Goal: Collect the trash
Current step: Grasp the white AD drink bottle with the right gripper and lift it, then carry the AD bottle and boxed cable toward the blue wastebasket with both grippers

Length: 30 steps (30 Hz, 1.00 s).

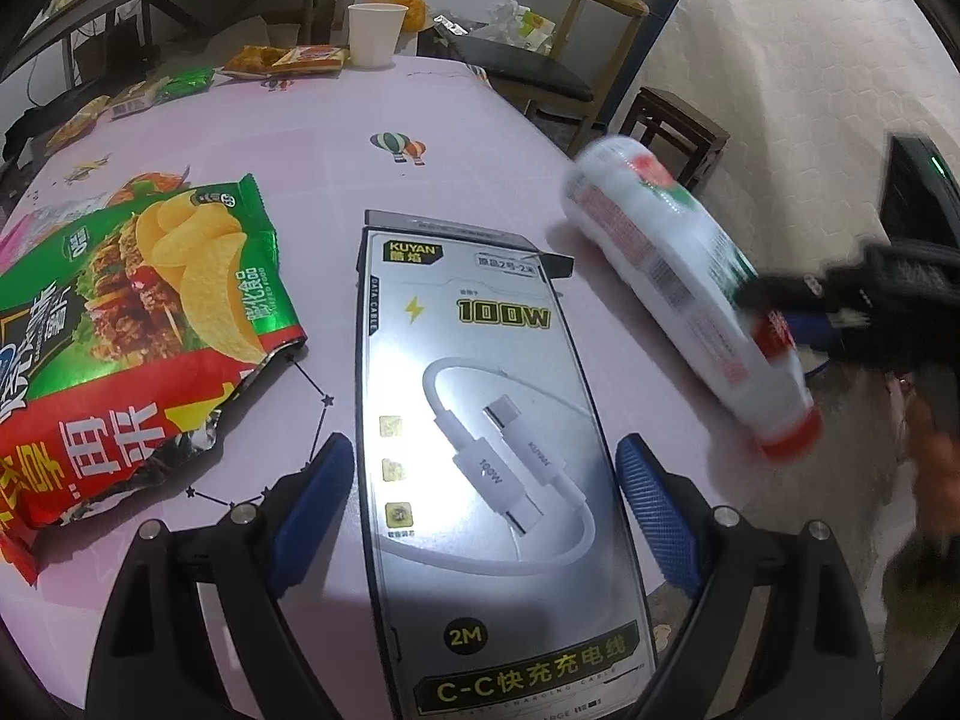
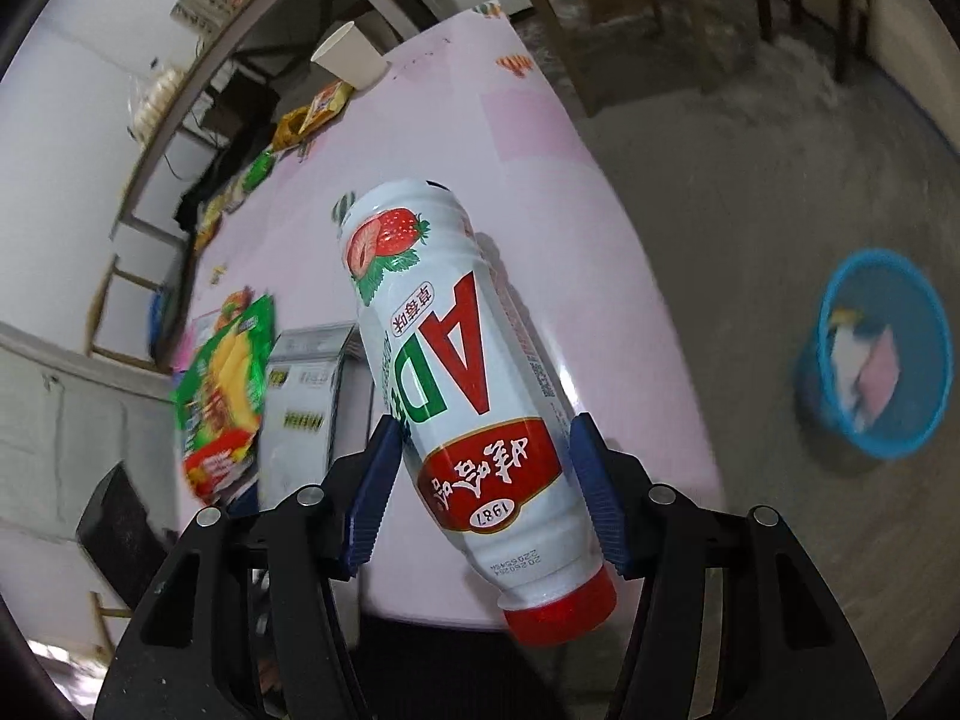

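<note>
My right gripper (image 2: 480, 480) is shut on a white strawberry-drink bottle (image 2: 456, 372) with a red cap, held above the pink table's edge; the bottle (image 1: 690, 294) and the gripper (image 1: 780, 312) also show, blurred, in the left wrist view. My left gripper (image 1: 486, 492) is open, its blue pads either side of a grey charging-cable box (image 1: 480, 420) lying flat on the table. A torn green and red chip bag (image 1: 138, 324) lies left of the box. A blue basket (image 2: 876, 354) with some trash stands on the floor to the right.
The pink table (image 1: 420, 120) carries a white paper cup (image 1: 375, 36) and several snack wrappers (image 1: 288, 60) at its far side. Wooden chairs (image 1: 564, 66) and a stool (image 1: 678, 126) stand beyond the table. A shelf runs along the left wall.
</note>
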Motion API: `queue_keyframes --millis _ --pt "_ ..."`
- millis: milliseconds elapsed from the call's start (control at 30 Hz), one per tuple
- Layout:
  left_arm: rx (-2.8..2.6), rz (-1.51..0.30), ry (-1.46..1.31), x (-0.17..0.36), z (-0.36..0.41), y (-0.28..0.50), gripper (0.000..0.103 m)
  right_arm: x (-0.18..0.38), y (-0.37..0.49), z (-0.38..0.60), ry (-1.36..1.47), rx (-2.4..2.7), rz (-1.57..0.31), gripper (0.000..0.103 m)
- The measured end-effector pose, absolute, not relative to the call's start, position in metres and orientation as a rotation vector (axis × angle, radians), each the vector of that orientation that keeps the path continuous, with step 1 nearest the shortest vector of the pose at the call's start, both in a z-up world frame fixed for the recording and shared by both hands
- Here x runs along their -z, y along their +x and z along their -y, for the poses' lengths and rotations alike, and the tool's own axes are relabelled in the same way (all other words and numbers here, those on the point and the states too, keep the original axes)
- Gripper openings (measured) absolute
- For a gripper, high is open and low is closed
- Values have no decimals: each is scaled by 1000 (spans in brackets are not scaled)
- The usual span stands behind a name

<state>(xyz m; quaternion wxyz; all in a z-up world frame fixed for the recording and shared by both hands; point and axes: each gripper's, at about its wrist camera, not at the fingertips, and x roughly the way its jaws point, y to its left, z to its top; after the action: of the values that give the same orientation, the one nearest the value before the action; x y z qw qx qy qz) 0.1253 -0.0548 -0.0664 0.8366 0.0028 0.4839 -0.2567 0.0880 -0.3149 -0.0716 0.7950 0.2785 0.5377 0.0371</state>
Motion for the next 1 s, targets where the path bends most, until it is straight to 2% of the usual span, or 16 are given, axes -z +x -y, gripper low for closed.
queue_keyframes --millis 200,433,567,600,633,1000 --pt "522 -1014 7 67 55 127 85 73 74 308 636 -136 -1165 57" --pt "505 -1014 -1 67 53 126 81 75 87 299 612 -192 -1183 71" --pt "502 -1012 -1 67 54 125 81 84 93 297 602 -205 -1205 71" --pt "503 -1014 -4 67 53 125 81 87 93 298 610 -208 -1209 68" --pt "502 -1015 -7 67 53 125 81 91 92 300 639 -220 -1205 61" --pt "485 -1004 2 68 58 128 82 98 67 314 757 -216 -1172 62"
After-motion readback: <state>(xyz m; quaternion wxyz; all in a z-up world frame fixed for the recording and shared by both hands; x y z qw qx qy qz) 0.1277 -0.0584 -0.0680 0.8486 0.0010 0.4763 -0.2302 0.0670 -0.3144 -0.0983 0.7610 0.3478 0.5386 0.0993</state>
